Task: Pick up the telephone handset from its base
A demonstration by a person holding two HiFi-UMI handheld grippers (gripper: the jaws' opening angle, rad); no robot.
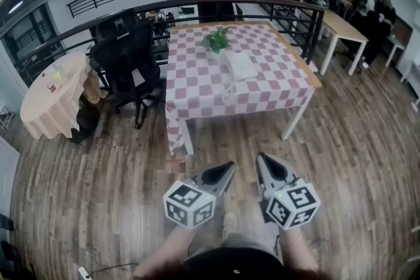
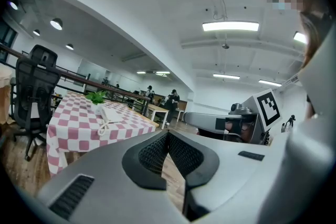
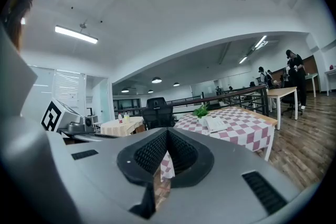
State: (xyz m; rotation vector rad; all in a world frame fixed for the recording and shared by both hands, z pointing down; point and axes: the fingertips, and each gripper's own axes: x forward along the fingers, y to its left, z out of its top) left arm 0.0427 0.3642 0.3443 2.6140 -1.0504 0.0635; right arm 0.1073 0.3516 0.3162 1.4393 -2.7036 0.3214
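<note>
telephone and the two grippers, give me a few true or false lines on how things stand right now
1. The telephone sits on the checkered table. True.
2. The left gripper is shut on the telephone. False: it is shut on nothing and is well short of the table.
3. A potted plant stands by the telephone on the same table. True.
4. The right gripper has its fingers wide apart. False: they are together, with nothing between them.
5. In the head view, the black office chair is at the table's right. False: it is at the table's left.
</note>
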